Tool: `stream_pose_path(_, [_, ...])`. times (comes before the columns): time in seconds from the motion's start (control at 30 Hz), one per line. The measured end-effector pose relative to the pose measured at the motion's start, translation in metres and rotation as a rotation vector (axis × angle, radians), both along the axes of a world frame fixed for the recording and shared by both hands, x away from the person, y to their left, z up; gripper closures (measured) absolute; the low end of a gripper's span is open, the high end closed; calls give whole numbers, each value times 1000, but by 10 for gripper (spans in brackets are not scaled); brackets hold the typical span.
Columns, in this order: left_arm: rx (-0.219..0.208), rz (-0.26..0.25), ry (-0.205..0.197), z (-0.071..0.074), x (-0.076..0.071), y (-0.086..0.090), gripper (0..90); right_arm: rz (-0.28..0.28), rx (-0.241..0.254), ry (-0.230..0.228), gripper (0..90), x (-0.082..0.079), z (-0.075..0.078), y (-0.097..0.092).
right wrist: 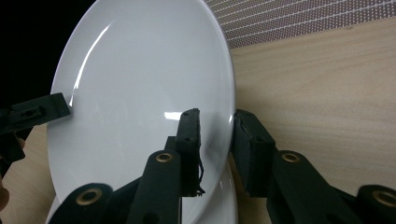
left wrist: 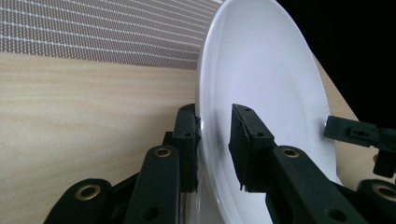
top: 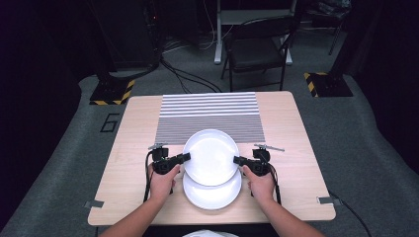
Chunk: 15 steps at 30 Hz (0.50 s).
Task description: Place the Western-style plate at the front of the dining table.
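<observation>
High view: left gripper (top: 186,157) and right gripper (top: 237,160) clamp the upper plate (top: 211,155).

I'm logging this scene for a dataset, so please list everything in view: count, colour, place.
upper plate: one, white, lifted over the table's middle, gripped at both rims
lower plate: one, white, flat on the table beneath it, near the front edge
striped mat: one, grey and white, on the far half of the table
table: one, light wood
folding chair: one, dark, on the floor beyond the table
stand bases: two, black with yellow hazard stripes, on the floor at the far corners
left tool: one, black, shut on the upper plate's left rim
right tool: one, black, shut on its right rim
hands: two, behind the tools
</observation>
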State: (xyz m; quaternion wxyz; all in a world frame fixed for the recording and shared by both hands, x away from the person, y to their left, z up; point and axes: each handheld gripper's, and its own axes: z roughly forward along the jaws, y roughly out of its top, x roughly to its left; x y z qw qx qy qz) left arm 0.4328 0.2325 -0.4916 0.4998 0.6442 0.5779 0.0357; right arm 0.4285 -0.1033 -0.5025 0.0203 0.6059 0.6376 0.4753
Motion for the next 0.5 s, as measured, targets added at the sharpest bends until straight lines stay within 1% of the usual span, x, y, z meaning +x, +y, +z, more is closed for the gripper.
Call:
stream_pose_path(0.07, [4,7,-5,1,3,-1,721,-6,8,-3,728,2,0,0])
stream_pose_path(0.1, [18,1,-9,1,4,-1,721,-9,12,-2,729,3,1,-1])
stream_pose_path(0.17, [20,10,-8,1,7,-2,723,-15,27,-2,730,5,1,-1])
stream_pose_path(0.27, [31,14,-13,1,11,-3,739,-21,28,-8,732,7,3,-2])
stream_pose_path(0.33, [29,12,-14,1,13,-3,745,-26,33,-9,733,8,5,-2])
stream_pose_path(0.37, [25,13,-18,2,15,-3,744,-28,32,-19,733,9,5,-2])
stream_pose_path(0.43, [26,12,-18,2,16,-3,746,-33,36,-18,735,10,7,-3])
stream_pose_path(0.47, [18,19,-13,2,18,-4,746,-37,36,-23,741,11,9,-3])
stream_pose_path(0.5, [21,17,-13,2,19,-4,747,-39,37,-24,742,12,9,-3])
